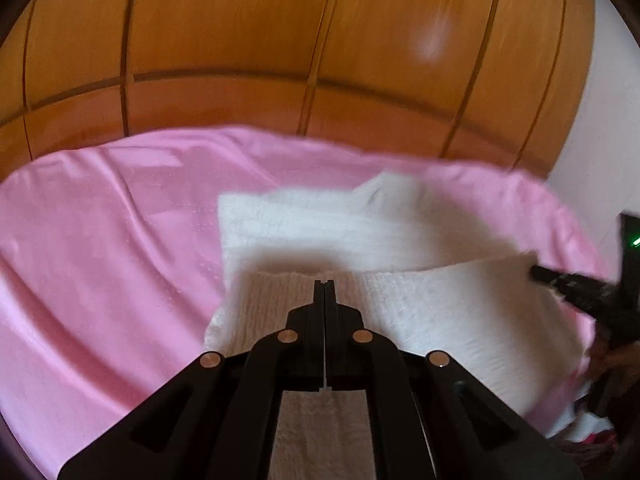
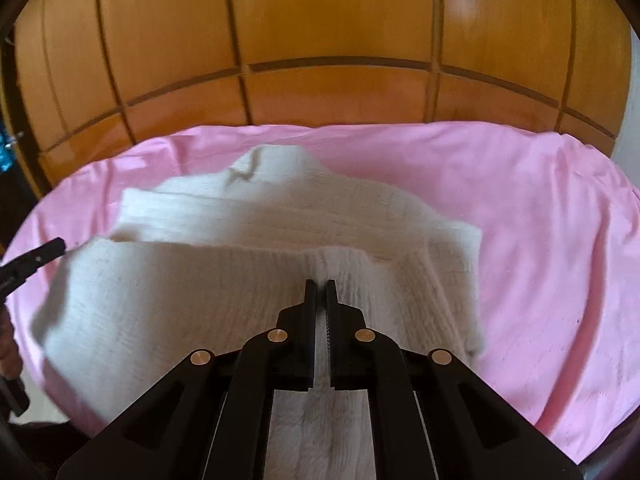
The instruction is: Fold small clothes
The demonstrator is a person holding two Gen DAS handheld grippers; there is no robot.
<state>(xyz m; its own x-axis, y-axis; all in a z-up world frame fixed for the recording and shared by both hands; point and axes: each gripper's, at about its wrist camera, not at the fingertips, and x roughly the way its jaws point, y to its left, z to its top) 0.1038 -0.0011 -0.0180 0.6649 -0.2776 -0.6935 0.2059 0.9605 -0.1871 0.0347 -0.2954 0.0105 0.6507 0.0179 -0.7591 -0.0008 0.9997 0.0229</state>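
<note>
A white knitted garment (image 1: pixel 304 224) (image 2: pixel 280 208) lies on a pink sheet (image 1: pixel 100 260) (image 2: pixel 540 240). Its near edge (image 1: pixel 460 308) (image 2: pixel 180 300) is raised off the sheet and stretched between both grippers. My left gripper (image 1: pixel 324 282) is shut, its tips pinching the left end of that edge; the right wrist view shows it (image 2: pixel 60 246) at the cloth's corner. My right gripper (image 2: pixel 320 282) is shut with knit bunched between its jaws, and in the left wrist view it (image 1: pixel 538 272) sits at the other corner. Beyond the raised edge the garment lies flat.
Glossy wooden panels (image 1: pixel 240 40) (image 2: pixel 320 20) rise right behind the bed. A white wall (image 1: pixel 592 120) stands at the right. Wrinkled pink sheet surrounds the garment on all sides. More cloth, white and red (image 1: pixel 592 432), shows at the bed's near right edge.
</note>
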